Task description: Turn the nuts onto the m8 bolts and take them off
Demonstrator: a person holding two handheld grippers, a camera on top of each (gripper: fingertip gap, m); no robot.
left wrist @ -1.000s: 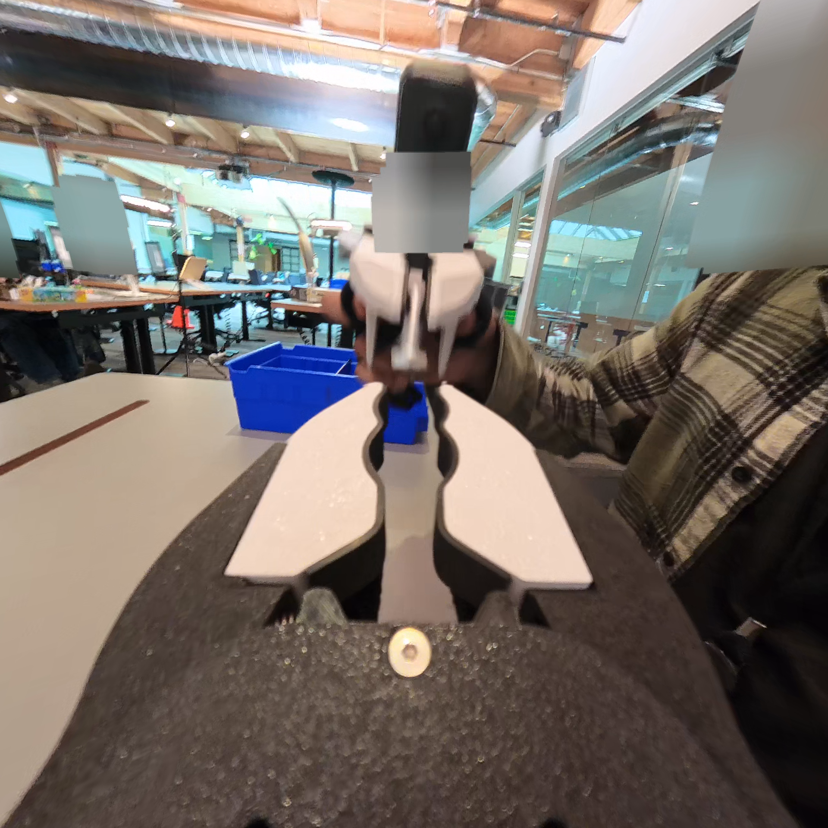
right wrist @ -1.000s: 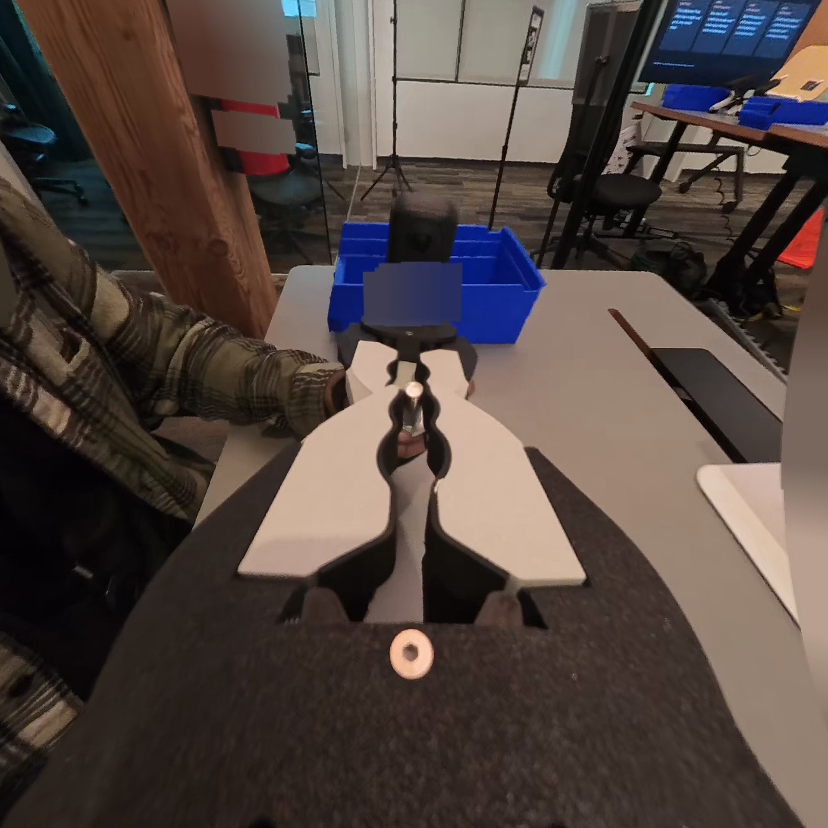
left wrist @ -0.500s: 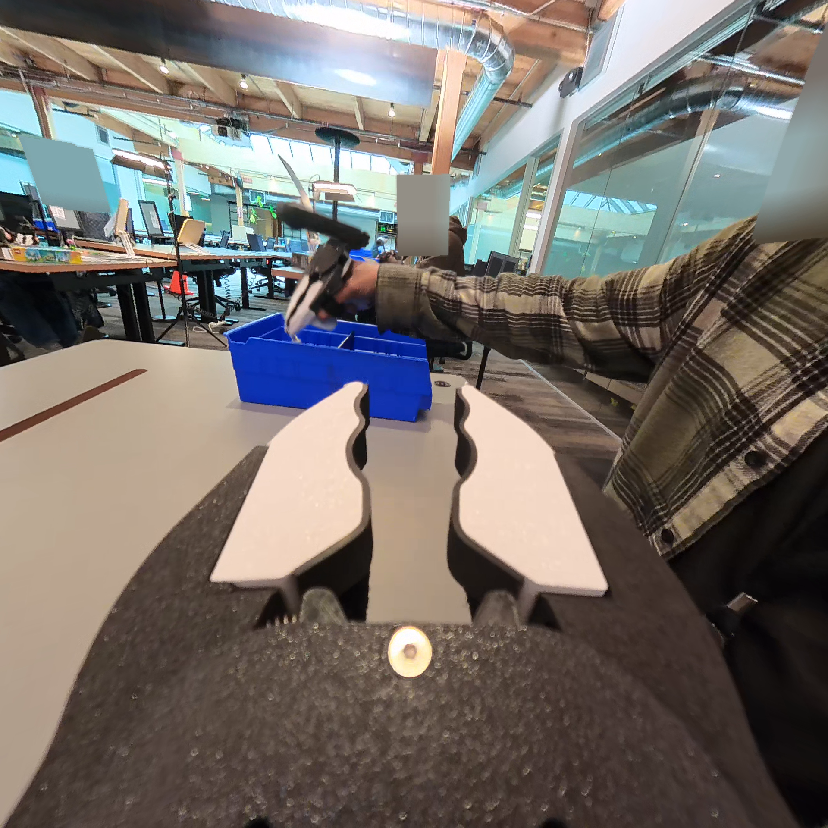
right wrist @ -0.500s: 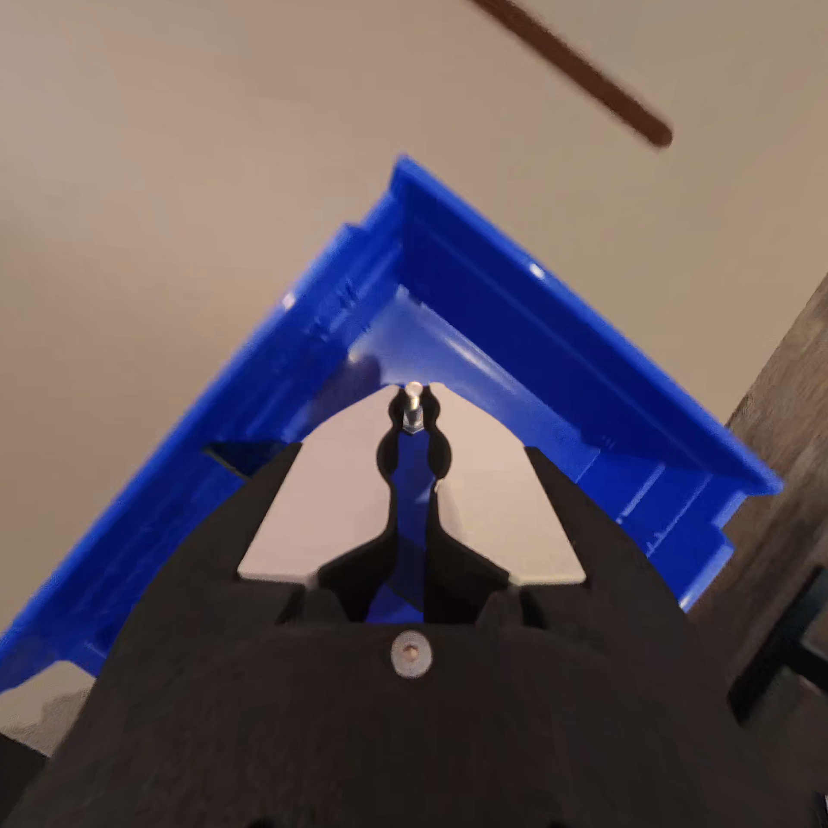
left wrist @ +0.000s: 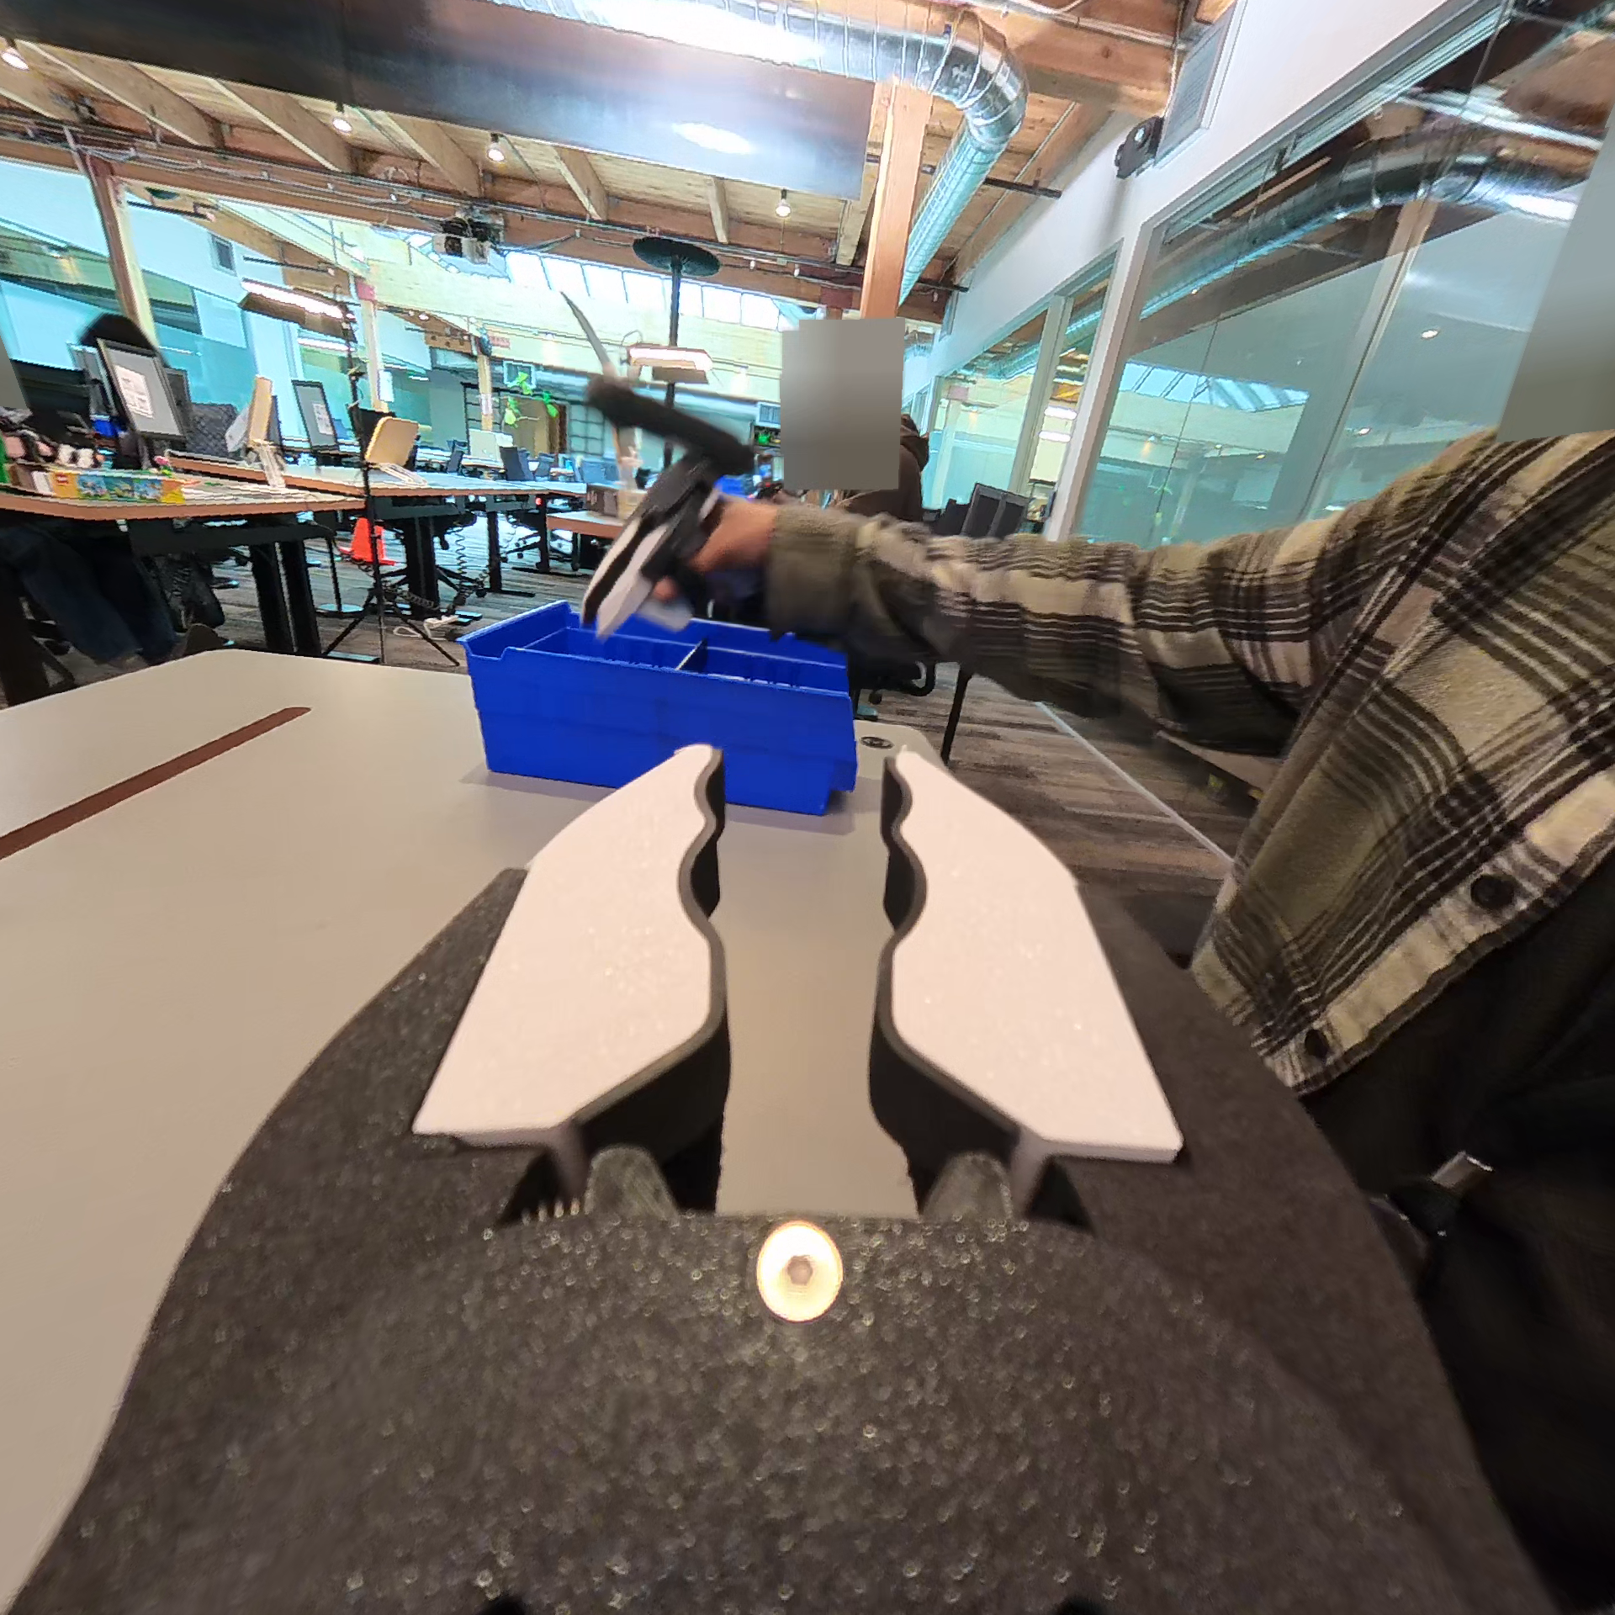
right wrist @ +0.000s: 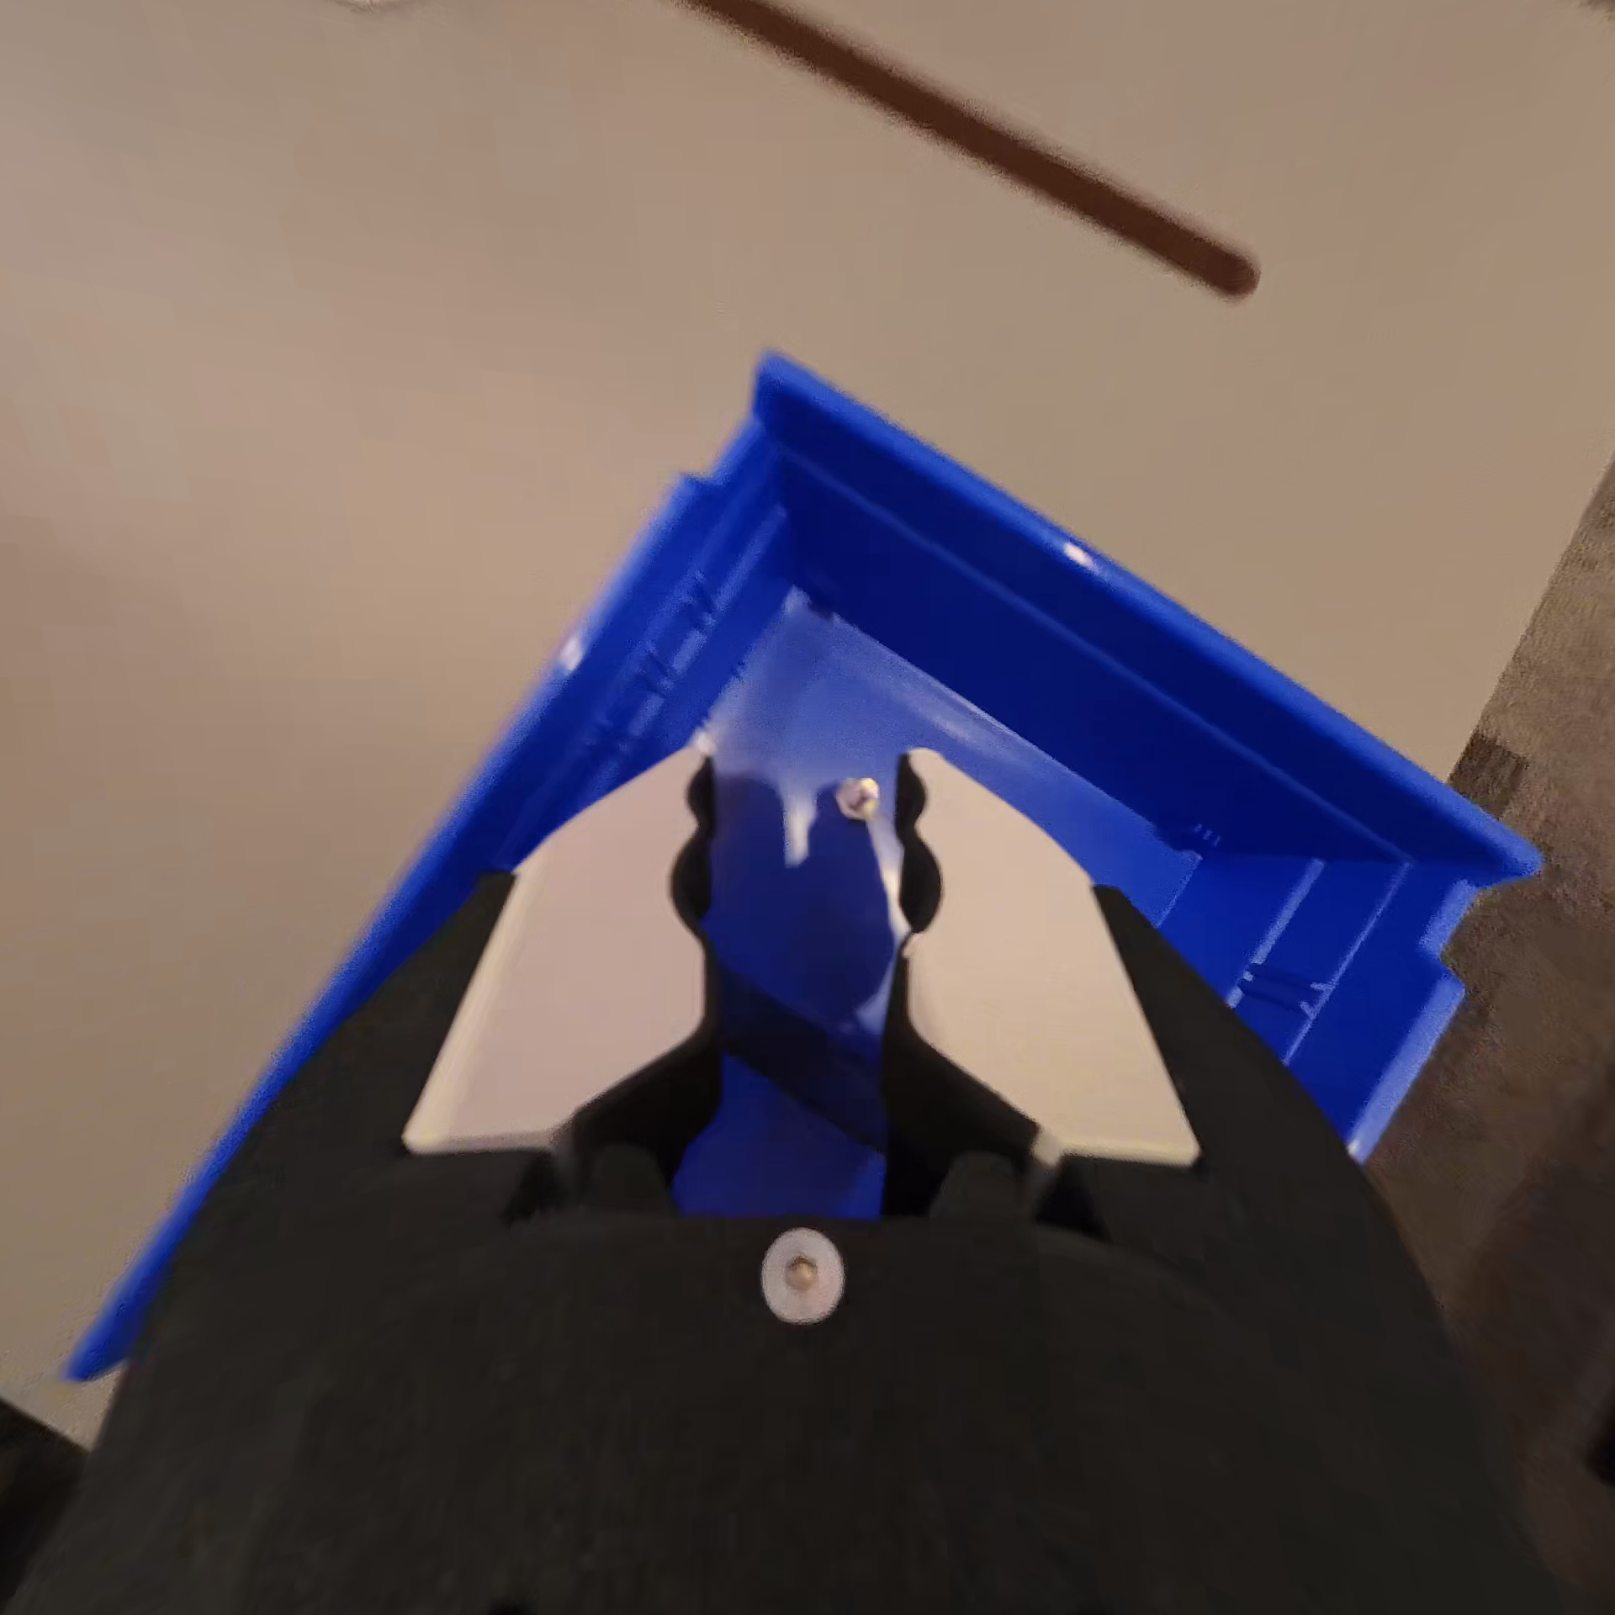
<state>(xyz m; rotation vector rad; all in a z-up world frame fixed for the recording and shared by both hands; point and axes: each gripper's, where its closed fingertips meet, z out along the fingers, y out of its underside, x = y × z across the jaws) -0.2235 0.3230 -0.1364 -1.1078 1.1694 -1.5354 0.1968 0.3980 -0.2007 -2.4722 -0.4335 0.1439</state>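
A: Grey bench [left wrist: 218, 918] carries the blue plastic bin [left wrist: 655, 725]. Right gripper [right wrist: 804, 786] hovers over its corner, jaws apart.

B: Small silver bolt [right wrist: 858, 797] lies loose between them. Left gripper [left wrist: 802, 769] jaws are spread too, empty. Best to lift straight up.

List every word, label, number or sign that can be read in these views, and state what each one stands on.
No text here is legible.
White sheets on the far screens: print too small to read.
Colourful boxes on the far desk: markings too small and blurred.
Blue bin: no writing shows in either view.
Table: no writing, only a brown strip.
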